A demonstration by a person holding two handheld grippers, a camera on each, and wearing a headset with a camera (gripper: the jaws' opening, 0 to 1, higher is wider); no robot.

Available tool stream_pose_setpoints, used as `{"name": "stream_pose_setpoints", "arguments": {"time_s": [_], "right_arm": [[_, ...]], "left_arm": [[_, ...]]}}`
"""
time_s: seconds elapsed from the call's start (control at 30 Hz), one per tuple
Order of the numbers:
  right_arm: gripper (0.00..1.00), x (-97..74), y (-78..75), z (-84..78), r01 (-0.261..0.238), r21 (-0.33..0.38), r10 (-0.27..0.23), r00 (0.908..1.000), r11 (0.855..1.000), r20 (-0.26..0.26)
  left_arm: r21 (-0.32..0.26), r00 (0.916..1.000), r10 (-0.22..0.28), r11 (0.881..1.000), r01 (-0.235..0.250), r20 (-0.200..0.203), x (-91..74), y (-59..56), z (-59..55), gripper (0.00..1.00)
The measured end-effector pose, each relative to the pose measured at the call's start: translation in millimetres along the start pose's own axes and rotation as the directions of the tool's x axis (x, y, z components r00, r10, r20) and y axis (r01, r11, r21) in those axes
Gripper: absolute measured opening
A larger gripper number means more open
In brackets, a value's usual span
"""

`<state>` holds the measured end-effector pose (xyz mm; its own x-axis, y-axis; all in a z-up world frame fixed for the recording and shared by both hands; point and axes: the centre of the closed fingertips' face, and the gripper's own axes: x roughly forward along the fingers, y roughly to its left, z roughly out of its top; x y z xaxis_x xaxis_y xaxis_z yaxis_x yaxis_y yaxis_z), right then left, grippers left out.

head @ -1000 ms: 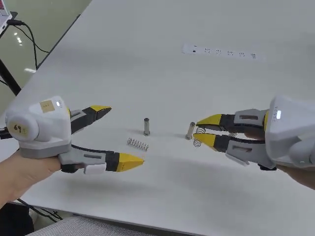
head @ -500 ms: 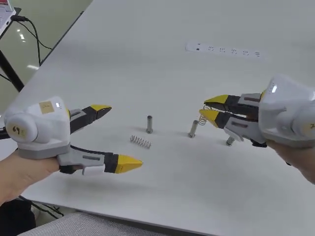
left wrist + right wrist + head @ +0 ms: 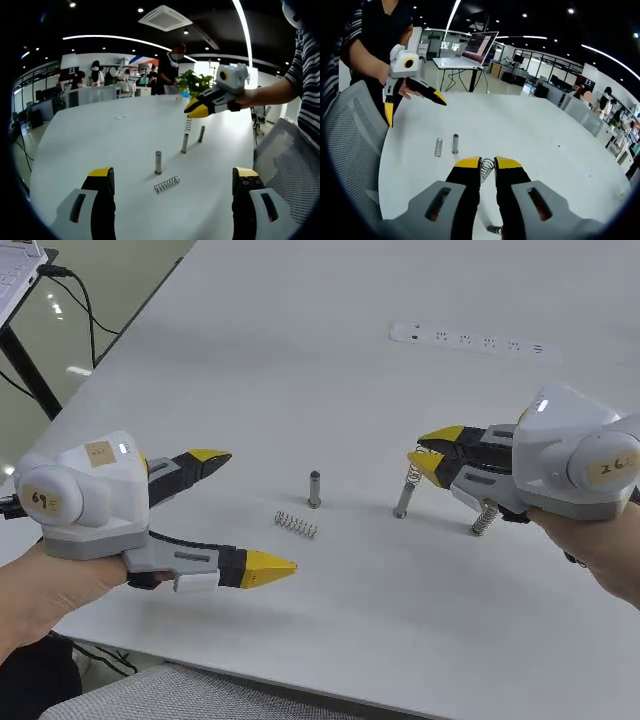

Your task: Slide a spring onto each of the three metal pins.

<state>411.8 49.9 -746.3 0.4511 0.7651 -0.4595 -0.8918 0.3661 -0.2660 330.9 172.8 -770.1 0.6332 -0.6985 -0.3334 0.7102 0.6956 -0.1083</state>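
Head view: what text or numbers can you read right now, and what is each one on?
"69": left round sticker, on the left gripper.
"26", less certain: right round sticker, on the right gripper, which grips a spring.
Tan square sticker on the left gripper: nothing legible.
Power strip: markings too small to read.

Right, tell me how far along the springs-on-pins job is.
Done: the rightmost pin already wears a spring. In hand: the right gripper is shut on a second spring at the top of the middle pin. To do: the bare pin, with the loose spring beside it; the left gripper is open.
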Motion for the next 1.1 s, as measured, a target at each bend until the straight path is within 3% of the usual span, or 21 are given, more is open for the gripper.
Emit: {"name": "stream_pose_setpoints", "arguments": {"time_s": [0.7, 1.1], "right_arm": [[0.12, 10.7, 5.9, -15.1, -0.03, 0.019, 0.031, 0.9988, 0.999, -0.037], [0.12, 23.1, 18.8, -42.0, -0.065, 0.01, 0.066, 0.989, 0.998, -0.133]], "left_arm": [[-0.006, 1.0, -0.003, 1.0, 0.003, -0.003, -0.9, -1.7, 1.5, 0.96], [-0.007, 1.0, -0.003, 1.0, 0.003, -0.008, -2.1, -3.1, 0.4, 0.95]]}}
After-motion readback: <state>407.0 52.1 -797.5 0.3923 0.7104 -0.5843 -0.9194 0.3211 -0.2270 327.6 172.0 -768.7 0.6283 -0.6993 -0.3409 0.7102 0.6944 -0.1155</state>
